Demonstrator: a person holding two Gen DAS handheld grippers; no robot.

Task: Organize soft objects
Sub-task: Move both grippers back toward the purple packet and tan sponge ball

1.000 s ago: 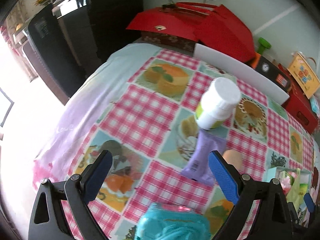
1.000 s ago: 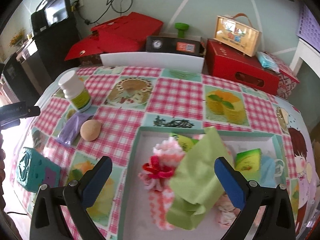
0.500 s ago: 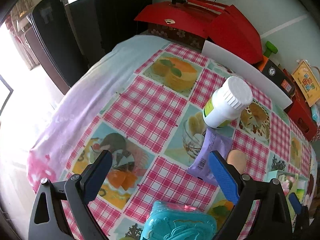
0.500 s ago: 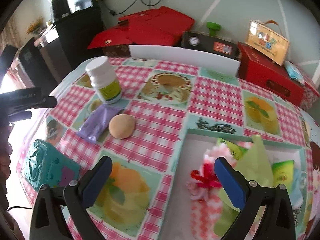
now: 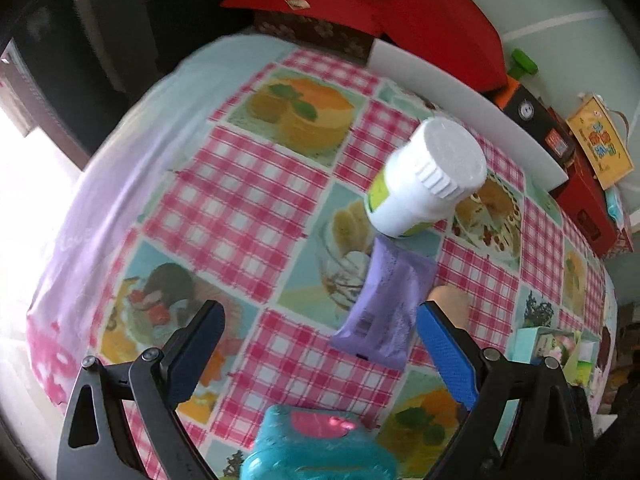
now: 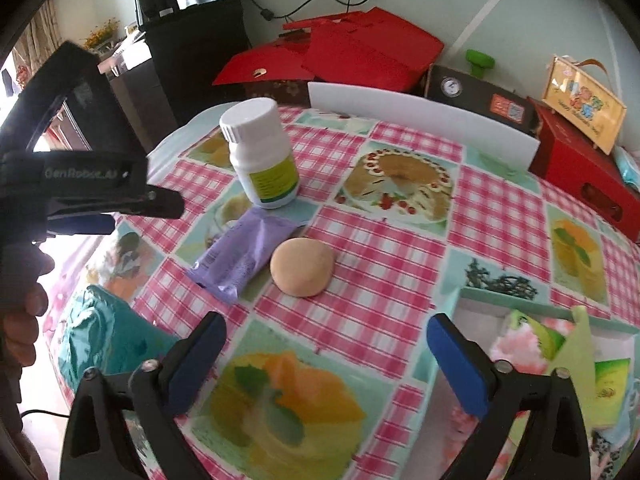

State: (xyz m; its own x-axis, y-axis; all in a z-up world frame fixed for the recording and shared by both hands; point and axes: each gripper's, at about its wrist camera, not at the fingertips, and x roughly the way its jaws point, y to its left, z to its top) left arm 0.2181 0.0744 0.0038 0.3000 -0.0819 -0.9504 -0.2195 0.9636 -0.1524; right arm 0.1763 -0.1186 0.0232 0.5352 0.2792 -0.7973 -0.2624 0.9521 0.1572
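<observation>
A tan soft bun [image 6: 303,267] lies on the checked tablecloth beside a purple packet [image 6: 244,254] and an upright white bottle [image 6: 262,152]. My right gripper [image 6: 324,326] hovers just short of the bun; its jaws are closing slightly, wide apart, with nothing between them. A pale green tray [image 6: 460,300] at the right holds pink knitted and green soft items. My left gripper [image 5: 318,316] is open and empty, above the cloth, with the purple packet [image 5: 386,308] and bun [image 5: 450,304] by its right finger. A teal pouch [image 5: 316,452] lies below it.
Red boxes [image 6: 360,52], a white board [image 6: 420,114] and a black gauge box [image 6: 476,94] line the table's far edge. Dark furniture [image 6: 192,40] stands at the back left. The left gripper's body and a hand [image 6: 24,292] fill the left of the right wrist view.
My right gripper has swung left, from over the tray to the bun and packet. My left gripper has tipped further down and come nearer the bottle and packet.
</observation>
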